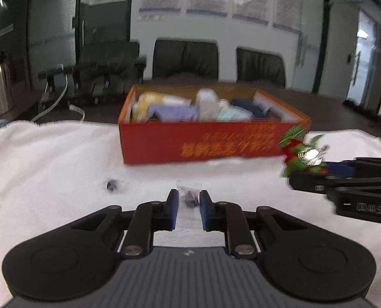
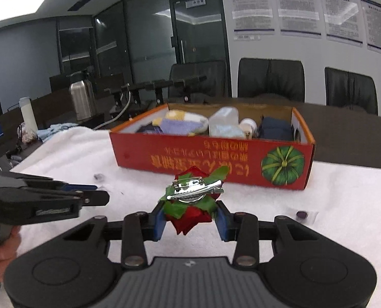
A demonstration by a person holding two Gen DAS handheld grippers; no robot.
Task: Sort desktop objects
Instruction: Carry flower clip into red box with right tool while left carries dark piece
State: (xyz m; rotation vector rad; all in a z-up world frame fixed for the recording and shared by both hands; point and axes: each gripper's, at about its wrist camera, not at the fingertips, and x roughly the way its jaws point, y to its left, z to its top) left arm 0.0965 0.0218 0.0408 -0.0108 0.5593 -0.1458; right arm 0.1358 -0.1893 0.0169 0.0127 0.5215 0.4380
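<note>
My left gripper (image 1: 188,202) is shut on a small clear plastic packet (image 1: 189,197) with a dark piece inside, held just above the white towel (image 1: 49,159). My right gripper (image 2: 190,218) is shut on a red rose hair clip (image 2: 190,205) with green leaves and a silver metal clasp on top; the same rose clip (image 1: 306,156) shows at the right of the left wrist view, in front of the box's corner. The red cardboard box (image 2: 211,161), open and holding cloths, a mask and a bottle, stands on the towel beyond both grippers.
A small dark bead (image 1: 112,184) lies on the towel left of my left gripper, another dark bead in a packet (image 2: 300,214) at the right. A steel flask (image 2: 81,98), a white bottle (image 2: 29,116) and black chairs (image 2: 270,79) stand behind. A hand (image 2: 0,246) holds the left gripper (image 2: 98,195).
</note>
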